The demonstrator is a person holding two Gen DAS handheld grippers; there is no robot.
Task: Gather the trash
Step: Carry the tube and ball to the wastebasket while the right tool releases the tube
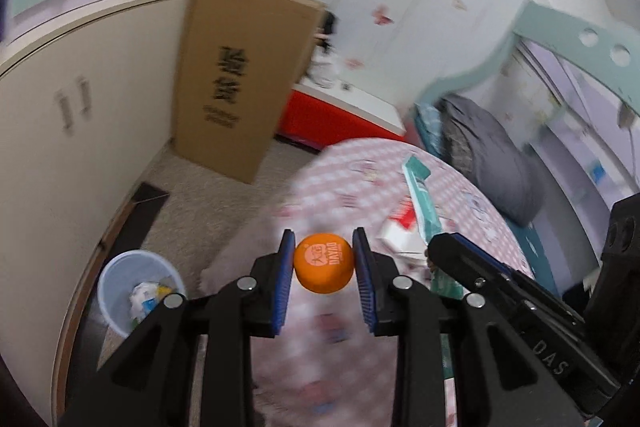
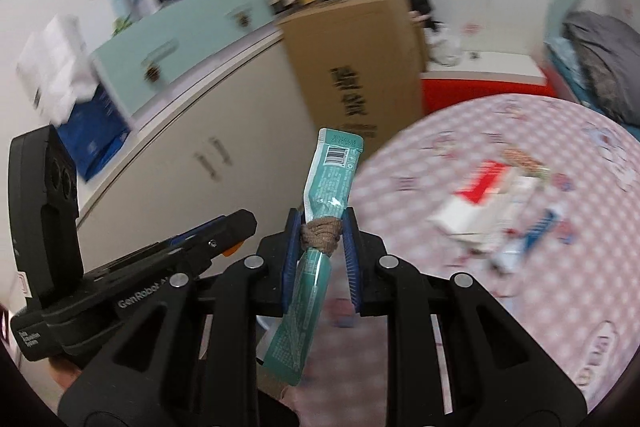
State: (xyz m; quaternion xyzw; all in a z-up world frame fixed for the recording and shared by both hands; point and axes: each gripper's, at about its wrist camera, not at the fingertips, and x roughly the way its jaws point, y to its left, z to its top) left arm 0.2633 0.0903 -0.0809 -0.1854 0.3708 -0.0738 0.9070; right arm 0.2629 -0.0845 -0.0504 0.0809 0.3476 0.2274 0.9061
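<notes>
A: Report the state of the left gripper (image 1: 323,259).

B: Its blue pads are pinched on an orange bottle cap (image 1: 324,263), one pad on each side. The cap bears white print and is held above the edge of the pink checked tablecloth (image 1: 360,171).

A: And the right gripper (image 2: 320,237)?

B: Clamped on a teal wrapper (image 2: 320,227), which stands upright between the jaws. A brown band (image 2: 322,233) is wound round the wrapper at the grip point. The barcode end sticks up; the lower end hangs down behind the fingers.

A: Containers in view?

B: One pale blue bin (image 1: 134,291), seen in the left wrist view, standing on the floor beside the cream cabinet (image 1: 80,115). It holds crumpled white paper and some blue and yellow scraps; the rest of its contents cannot be told. A tall cardboard box (image 1: 240,75) stands closed against the cabinet; its contents are hidden.

A: Remaining items on the table?

B: A red and white carton (image 2: 480,203) with other small packets just beside it, blurred. A blue and white tube-like item (image 2: 532,231) lies near them.
</notes>
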